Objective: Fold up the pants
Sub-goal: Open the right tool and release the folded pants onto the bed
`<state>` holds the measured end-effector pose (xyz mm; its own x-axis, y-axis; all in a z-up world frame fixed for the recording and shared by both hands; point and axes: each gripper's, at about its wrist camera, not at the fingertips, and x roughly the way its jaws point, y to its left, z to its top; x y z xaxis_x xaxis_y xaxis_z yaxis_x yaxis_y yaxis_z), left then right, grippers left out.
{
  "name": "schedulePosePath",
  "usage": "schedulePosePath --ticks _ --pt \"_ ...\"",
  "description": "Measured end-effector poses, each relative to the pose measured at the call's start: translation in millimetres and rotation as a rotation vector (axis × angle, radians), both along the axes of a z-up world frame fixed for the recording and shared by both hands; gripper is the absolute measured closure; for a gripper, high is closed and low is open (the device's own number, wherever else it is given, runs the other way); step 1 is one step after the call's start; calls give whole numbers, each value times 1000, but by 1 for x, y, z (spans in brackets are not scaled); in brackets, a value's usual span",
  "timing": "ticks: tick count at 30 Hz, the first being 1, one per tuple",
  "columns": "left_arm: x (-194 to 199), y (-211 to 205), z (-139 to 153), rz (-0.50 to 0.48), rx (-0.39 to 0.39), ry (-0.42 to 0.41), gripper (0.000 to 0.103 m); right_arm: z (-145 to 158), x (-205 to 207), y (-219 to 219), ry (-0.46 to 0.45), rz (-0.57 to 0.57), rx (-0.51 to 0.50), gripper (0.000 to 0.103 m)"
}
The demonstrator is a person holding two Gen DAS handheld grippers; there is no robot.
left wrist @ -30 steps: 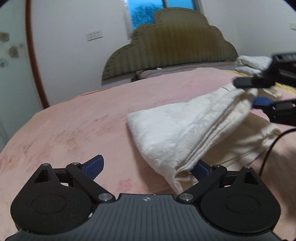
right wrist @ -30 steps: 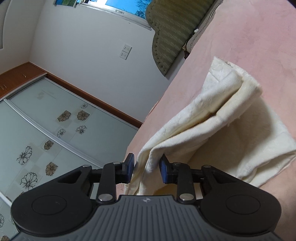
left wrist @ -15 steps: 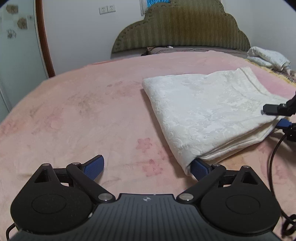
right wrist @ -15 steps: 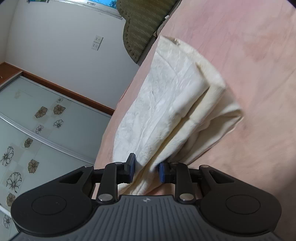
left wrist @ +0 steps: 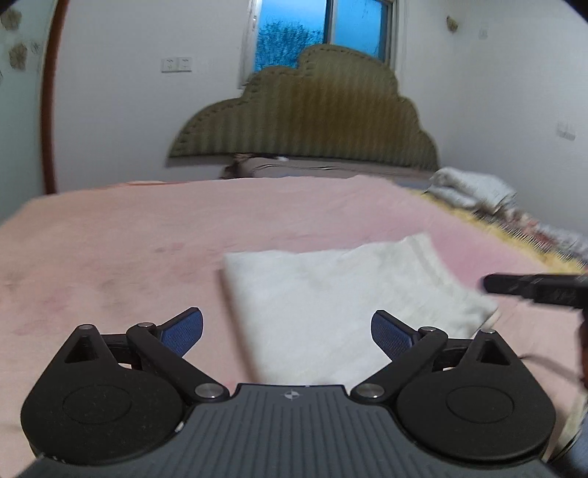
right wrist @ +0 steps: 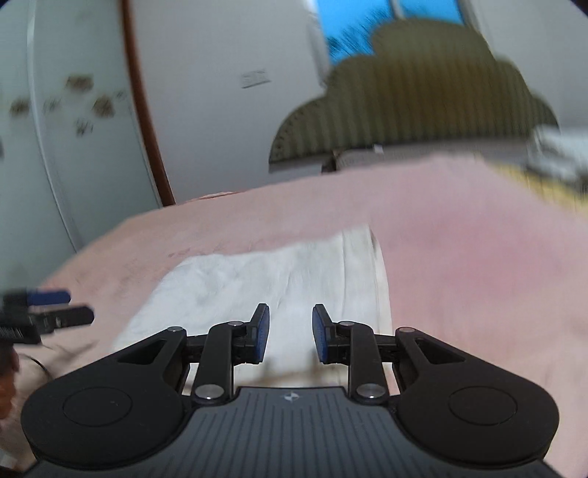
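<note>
Left tool (left wrist: pixel 286 327): you hold it with the blue pads spread wide and nothing between them, low over the near edge of the folded pants (left wrist: pixel 341 305). The wide gap suits a tool that carries no cloth.

Right tool (right wrist: pixel 290 334): you hold it with the pads at a narrow gap, bare of cloth, aimed along the pants from their near end. White fabric shows through the gap, below and beyond the pads, not gripped. From the left wrist view this tool enters as a dark bar at the right edge, just beside the pants' right corner.

Pants: white, textured, lying flat as a compact folded rectangle on the pink bedspread (left wrist: pixel 128 235), one folded edge toward the left, a banded edge on the far right side. Neither tool touches them, as far as the blurred frames show. Judged from this lie, the fold looks complete or nearly so; any remaining work would be smoothing.

Bedspread: pink, faint floral print; it serves as the folding surface.

Headboard (left wrist: pixel 312 121): olive, scalloped, ribbed, at the far end of the bed.

Crumpled pale bedding (left wrist: pixel 474 191): far right of the bed, well apart from the pants.

Window (left wrist: pixel 323 33): blue, above the headboard.

Wall switch plate (left wrist: pixel 177 64): left of the window.
</note>
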<state>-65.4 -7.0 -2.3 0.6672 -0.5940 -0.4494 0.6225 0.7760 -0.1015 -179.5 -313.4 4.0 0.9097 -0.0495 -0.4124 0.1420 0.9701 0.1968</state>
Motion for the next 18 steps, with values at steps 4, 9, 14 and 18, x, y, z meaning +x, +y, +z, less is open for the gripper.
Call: schedulePosePath --ticks 4,9,14,18 --pt "24 -38 -25 -55 -21 100 3 -17 37 -2 69 34 -4 78" --pt "33 -63 -60 -69 118 158 2 -34 44 -4 149 4 -48 79" --pt "30 -62 -36 -12 65 103 3 -19 42 1 84 12 -43 78" --pt "40 -71 -32 45 88 111 0 -30 52 0 139 -1 -56 79"
